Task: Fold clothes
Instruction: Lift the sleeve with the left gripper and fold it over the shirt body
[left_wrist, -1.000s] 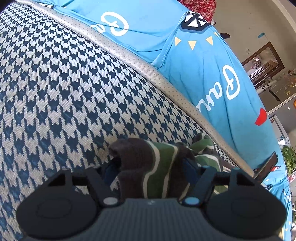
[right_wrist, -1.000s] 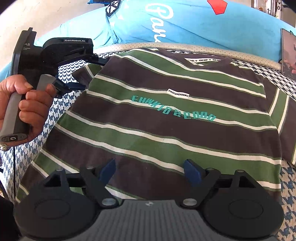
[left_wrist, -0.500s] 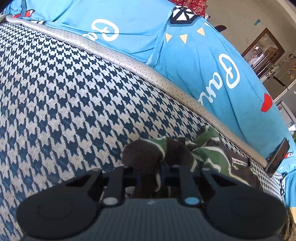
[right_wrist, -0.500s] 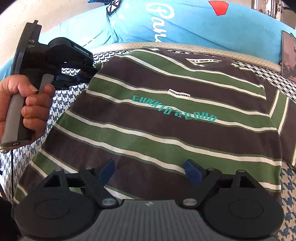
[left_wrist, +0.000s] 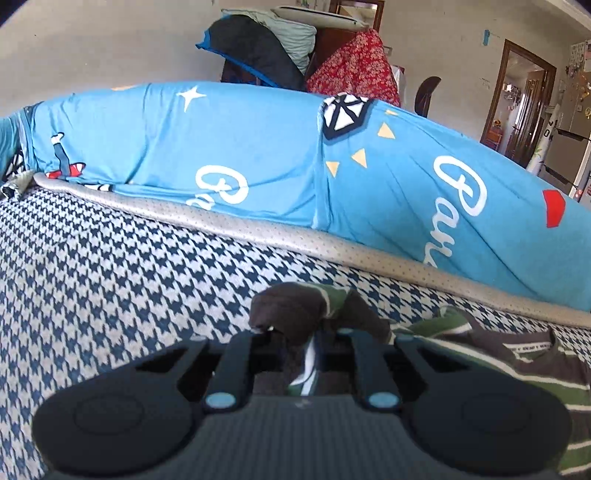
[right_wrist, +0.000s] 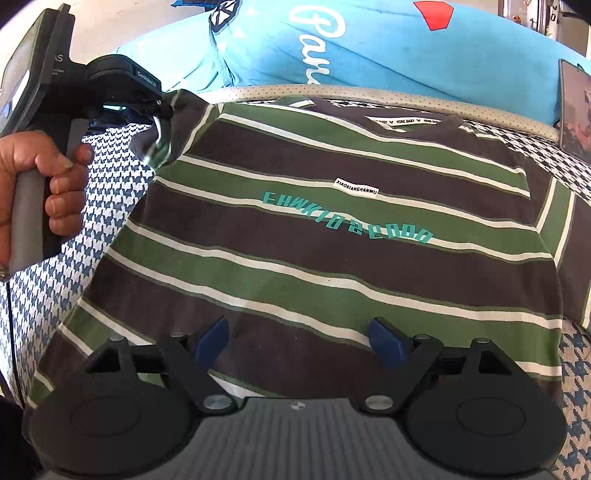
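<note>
Across the houndstooth cover (right_wrist: 107, 206) I am seeing the striped shirt (right_wrist: 332, 236) lying flat, collar toward twelve o'clock by the blue cushions (right_wrist: 388, 48). At ten o'clock in the right wrist view my left tongs (right_wrist: 159, 110) are pinching the shirt's sleeve (left_wrist: 295, 314), bunching it up off the cover while a hand (right_wrist: 40, 184) is gripping the handle. My right tongs (right_wrist: 299, 336) are hanging spread wide at six o'clock over the hem, holding nothing.

The striped shirt (right_wrist: 314, 236) is cut off at the right edge.
</note>
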